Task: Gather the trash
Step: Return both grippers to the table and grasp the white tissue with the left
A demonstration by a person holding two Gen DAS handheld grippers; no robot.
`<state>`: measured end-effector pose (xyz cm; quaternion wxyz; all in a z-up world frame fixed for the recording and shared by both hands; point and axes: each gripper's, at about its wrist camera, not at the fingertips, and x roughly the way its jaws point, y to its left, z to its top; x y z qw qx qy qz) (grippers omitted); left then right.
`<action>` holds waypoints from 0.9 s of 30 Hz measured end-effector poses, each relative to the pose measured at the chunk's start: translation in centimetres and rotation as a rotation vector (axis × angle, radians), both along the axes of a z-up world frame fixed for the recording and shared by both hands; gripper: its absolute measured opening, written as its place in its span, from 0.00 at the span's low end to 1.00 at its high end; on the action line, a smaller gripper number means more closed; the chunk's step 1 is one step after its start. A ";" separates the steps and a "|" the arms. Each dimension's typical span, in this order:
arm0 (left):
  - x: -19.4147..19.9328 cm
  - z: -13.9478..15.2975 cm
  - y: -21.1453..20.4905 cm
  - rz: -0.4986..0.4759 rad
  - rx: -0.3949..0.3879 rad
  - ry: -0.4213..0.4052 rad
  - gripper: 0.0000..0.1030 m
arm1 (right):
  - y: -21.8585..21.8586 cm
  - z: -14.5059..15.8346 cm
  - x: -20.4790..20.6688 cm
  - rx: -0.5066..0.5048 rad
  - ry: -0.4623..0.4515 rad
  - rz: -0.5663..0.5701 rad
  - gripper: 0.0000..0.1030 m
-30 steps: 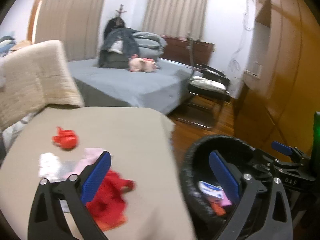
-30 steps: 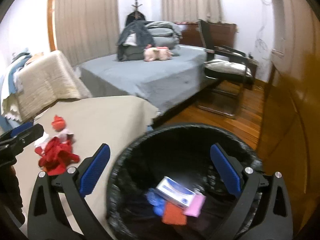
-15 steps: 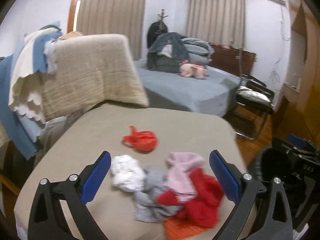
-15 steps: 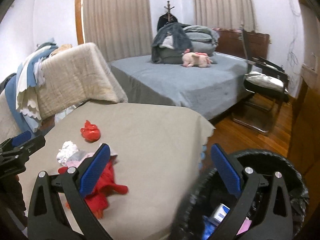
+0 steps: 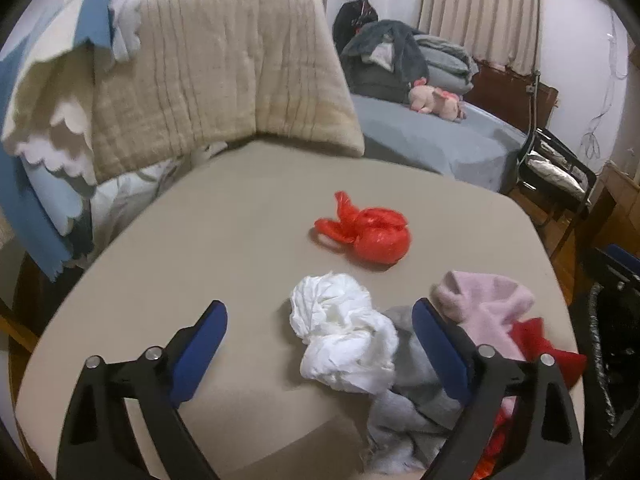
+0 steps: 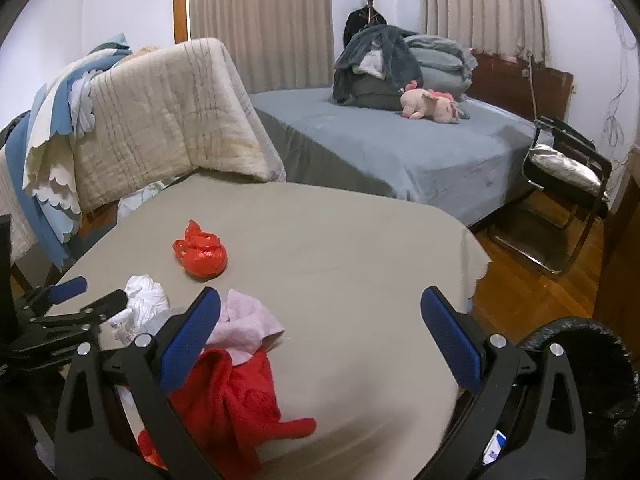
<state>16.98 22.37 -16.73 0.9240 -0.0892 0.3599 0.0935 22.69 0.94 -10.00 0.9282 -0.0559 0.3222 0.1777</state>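
On the bench (image 5: 248, 216), the white wad (image 5: 344, 340) lies between the wide-open left gripper's (image 5: 320, 344) jaws, nearer than the empty, wide right gripper (image 6: 320, 328).

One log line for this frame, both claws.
left claw: open, over white wad | right claw: open, empty | red bag: on table | bin: at right

My blue finger pads (image 5: 199, 354) on black arms, beige tablecloth (image 5: 256, 216), shiny red plastic bag (image 5: 370, 233), white crumpled tissue (image 5: 340, 344), pale pink cloth (image 5: 486, 310), grey cloth (image 5: 412, 404), red cloth (image 6: 232, 400), black bin (image 6: 592, 364), grey-blue bedspread (image 6: 400, 152), pink plush toy (image 6: 430, 106).
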 end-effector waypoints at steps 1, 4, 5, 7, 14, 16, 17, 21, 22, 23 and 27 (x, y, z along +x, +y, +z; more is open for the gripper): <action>0.3 -0.3 0.1 0.001 -0.002 0.009 0.88 | 0.3 -0.2 0.3 -0.003 0.012 -0.001 0.95; 1.3 -1.3 0.4 -0.005 -0.020 0.031 0.86 | 0.6 -0.5 0.8 0.003 0.021 0.001 0.95; 1.7 -1.8 0.4 -0.007 -0.026 0.044 0.86 | 0.9 -0.6 1.0 -0.001 0.022 0.001 0.95; 2.3 -2.4 0.4 -0.013 -0.036 0.064 0.80 | 1.1 -0.6 1.2 -0.007 0.024 0.009 0.95; 2.9 -2.8 0.3 -0.056 -0.091 0.065 0.47 | 2.5 -0.4 2.4 0.012 0.040 0.036 0.95; 2.6 -2.3 0.5 -0.055 -0.101 0.046 0.44 | 3.0 -0.1 2.9 0.017 0.044 0.043 0.95; 2.5 -2.0 0.8 -0.051 -0.103 0.035 0.44 | 3.3 0.0 3.0 0.017 0.043 0.045 0.95; 2.0 0.0 2.5 -0.023 -0.107 -0.015 0.43 | 5.0 0.8 4.2 0.028 0.039 0.057 0.95; 2.0 0.2 2.8 -0.018 -0.103 -0.021 0.43 | 5.5 1.0 4.5 0.033 0.038 0.059 0.95; 2.0 0.5 3.3 -0.012 -0.098 -0.028 0.43 | 5.9 1.1 4.7 0.035 0.038 0.062 0.95; 2.2 0.9 5.1 0.014 -0.088 -0.040 0.42 | 8.5 1.1 5.9 0.034 0.057 0.069 0.95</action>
